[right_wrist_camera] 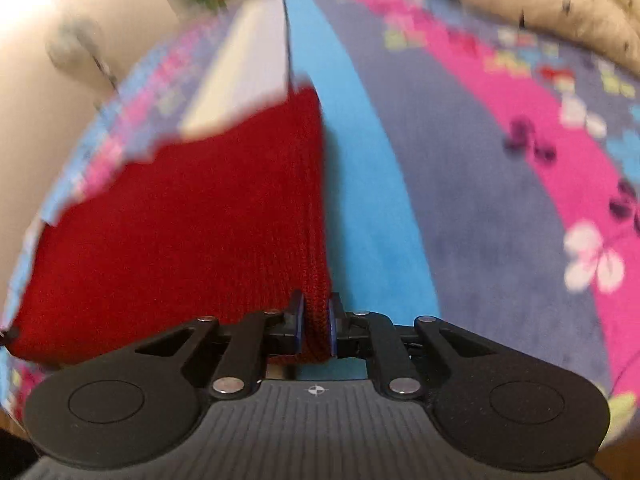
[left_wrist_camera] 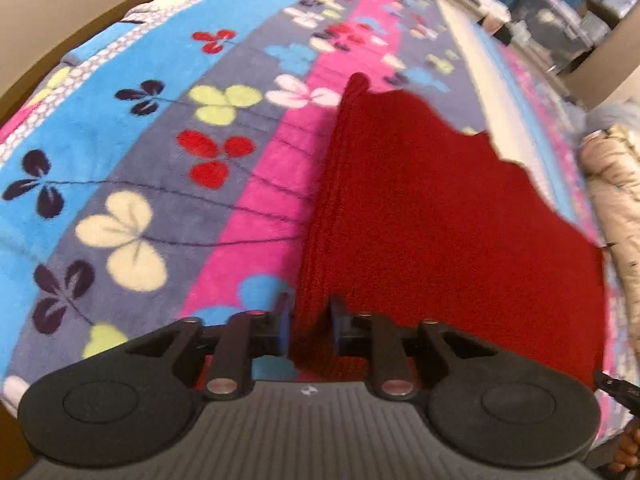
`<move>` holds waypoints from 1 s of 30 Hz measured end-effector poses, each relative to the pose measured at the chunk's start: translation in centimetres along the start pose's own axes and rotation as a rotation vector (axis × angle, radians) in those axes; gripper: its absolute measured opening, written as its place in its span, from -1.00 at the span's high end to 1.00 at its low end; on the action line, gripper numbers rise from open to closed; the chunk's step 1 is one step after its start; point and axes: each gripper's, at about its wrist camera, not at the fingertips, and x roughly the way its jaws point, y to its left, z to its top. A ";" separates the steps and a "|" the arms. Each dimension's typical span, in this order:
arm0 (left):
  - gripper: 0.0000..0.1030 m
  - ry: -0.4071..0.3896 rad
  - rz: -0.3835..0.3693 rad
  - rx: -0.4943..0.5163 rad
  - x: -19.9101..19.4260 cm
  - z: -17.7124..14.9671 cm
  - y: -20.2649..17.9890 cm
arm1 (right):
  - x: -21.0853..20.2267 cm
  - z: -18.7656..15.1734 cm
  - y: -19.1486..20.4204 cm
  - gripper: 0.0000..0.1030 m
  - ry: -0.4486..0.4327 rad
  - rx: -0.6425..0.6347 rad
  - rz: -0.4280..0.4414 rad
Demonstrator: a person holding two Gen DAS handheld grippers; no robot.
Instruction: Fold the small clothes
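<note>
A dark red knitted garment (left_wrist_camera: pixel 440 220) lies flat on a fleece blanket (left_wrist_camera: pixel 140 168) with flower prints. My left gripper (left_wrist_camera: pixel 310 326) grips the garment's near left corner, its blue pads pressing the thick folded edge from both sides. In the right wrist view the same red garment (right_wrist_camera: pixel 180 240) spreads to the left. My right gripper (right_wrist_camera: pixel 316 322) is shut on the garment's near right edge, with the knit pinched between its pads. The garment's far edge looks ragged and blurred in both views.
The blanket (right_wrist_camera: pixel 480 200) covers a bed with blue, grey and pink stripes. A beige quilted bundle (left_wrist_camera: pixel 616 208) (right_wrist_camera: pixel 560 8) lies beyond the garment's right side. Boxes and grey containers (left_wrist_camera: pixel 560 24) stand past the bed's far end. A plain wall (left_wrist_camera: pixel 60 8) runs along the left.
</note>
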 end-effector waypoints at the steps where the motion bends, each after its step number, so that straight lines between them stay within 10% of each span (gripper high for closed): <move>1: 0.29 -0.023 0.015 0.011 -0.4 0.0 -0.2 | 0.2 0.0 0.1 0.73 0.007 -0.003 -0.012; 9: 0.22 -0.249 0.053 0.294 -3.4 -1.0 -5.2 | -3.9 0.0 2.6 0.41 -0.281 -0.158 -0.094; 13: 0.08 -0.030 0.144 0.338 1.4 -1.8 -5.4 | -0.1 -0.6 3.0 0.28 -0.080 -0.234 -0.093; 30: -0.46 -0.123 0.146 0.070 -1.8 -3.7 -4.8 | 1.8 -0.9 4.7 -0.04 -0.017 -0.339 -0.215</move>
